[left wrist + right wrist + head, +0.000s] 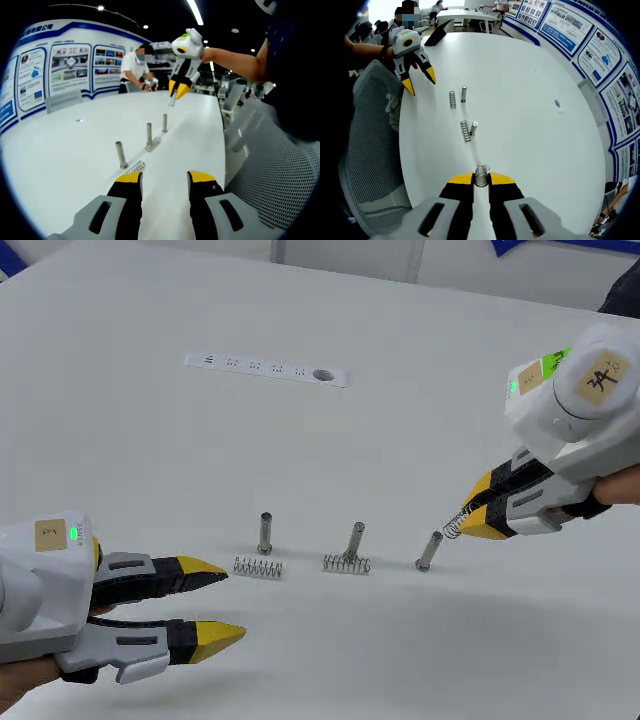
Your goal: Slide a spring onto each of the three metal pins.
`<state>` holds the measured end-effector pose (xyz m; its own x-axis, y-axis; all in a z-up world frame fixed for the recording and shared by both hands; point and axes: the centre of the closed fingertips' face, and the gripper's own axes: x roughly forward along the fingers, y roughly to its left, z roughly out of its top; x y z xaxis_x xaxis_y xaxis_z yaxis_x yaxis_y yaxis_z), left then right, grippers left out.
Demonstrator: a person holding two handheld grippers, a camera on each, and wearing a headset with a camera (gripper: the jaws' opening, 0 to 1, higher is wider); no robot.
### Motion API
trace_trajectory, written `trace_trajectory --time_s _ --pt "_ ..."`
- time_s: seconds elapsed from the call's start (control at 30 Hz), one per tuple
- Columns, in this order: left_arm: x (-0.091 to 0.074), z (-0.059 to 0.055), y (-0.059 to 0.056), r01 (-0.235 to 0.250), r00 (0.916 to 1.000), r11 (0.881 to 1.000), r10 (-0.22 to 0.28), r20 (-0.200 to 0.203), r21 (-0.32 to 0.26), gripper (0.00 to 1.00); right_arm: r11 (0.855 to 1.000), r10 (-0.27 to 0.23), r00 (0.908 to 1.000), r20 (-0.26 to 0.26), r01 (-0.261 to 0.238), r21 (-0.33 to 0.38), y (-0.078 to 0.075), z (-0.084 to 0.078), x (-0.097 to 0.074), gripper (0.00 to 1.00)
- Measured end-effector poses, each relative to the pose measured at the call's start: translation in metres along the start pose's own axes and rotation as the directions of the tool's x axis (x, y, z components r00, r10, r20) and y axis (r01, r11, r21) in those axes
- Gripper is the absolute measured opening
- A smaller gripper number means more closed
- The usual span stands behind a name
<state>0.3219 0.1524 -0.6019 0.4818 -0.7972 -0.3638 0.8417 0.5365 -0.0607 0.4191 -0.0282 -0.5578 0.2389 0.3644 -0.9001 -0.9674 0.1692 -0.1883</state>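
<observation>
Right gripper view is showing the small silver coil spring being clamped between the yellow-tipped jaws of the right gripper, with its front coils sticking out free. In the head view this held spring is hanging tilted just beside the top of the rightmost short grey metal pin, and I cannot tell if it is touching it. The middle pin and the left pin are standing bare, and a second spring and a third spring are lying flat on the plain white table, each just beside the foot of its pin. The spring is looking very light and soft along its length, so I am judging that a hard squeeze will be bending it or shooting it away; taking it near the back end and leaving the open front coil free is seeming best for threading. The left gripper is hovering near the left pin, jaws apart and holding nothing. A white printed paper strip is lying farther away on the table.
</observation>
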Motion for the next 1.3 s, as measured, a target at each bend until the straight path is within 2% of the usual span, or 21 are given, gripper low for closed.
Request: trace_trajectory --time_s 0.3,0.47,0.7,0.83,1.07,1.3 --pt "-0.002 -0.004 0.001 -0.009 0.9999 1.0 0.009 -0.006 -0.012 0.37 0.999 0.031 0.9989 -0.036 -0.031 0.01 -0.009 -0.005 0.02 0.12" --pt "-0.003 -0.002 0.003 -0.016 0.9999 1.0 0.016 0.003 -0.019 0.37 0.999 0.046 0.9979 -0.045 -0.046 0.015 -0.011 -0.005 0.025 0.12" --pt "-0.001 -0.003 0.004 -0.02 0.9998 1.0 0.02 0.003 -0.023 0.36 0.997 0.073 0.9956 -0.06 -0.072 0.011 -0.008 -0.006 0.031 0.12" --pt "0.0 -0.004 0.005 -0.022 0.9998 0.999 0.022 0.003 -0.027 0.36 0.997 0.074 0.9935 -0.086 -0.075 -0.002 -0.009 -0.01 0.038 0.12" --pt "0.0 -0.007 0.004 -0.024 0.9997 0.999 0.024 0.003 -0.036 0.36 0.995 0.099 0.9888 -0.112 -0.098 0.009 -0.003 -0.018 0.061 0.12" --pt "0.001 -0.006 0.007 -0.025 0.9997 0.999 0.025 0.003 -0.042 0.36 0.993 0.118 0.9861 -0.117 -0.116 0.025 0.001 -0.02 0.076 0.12"
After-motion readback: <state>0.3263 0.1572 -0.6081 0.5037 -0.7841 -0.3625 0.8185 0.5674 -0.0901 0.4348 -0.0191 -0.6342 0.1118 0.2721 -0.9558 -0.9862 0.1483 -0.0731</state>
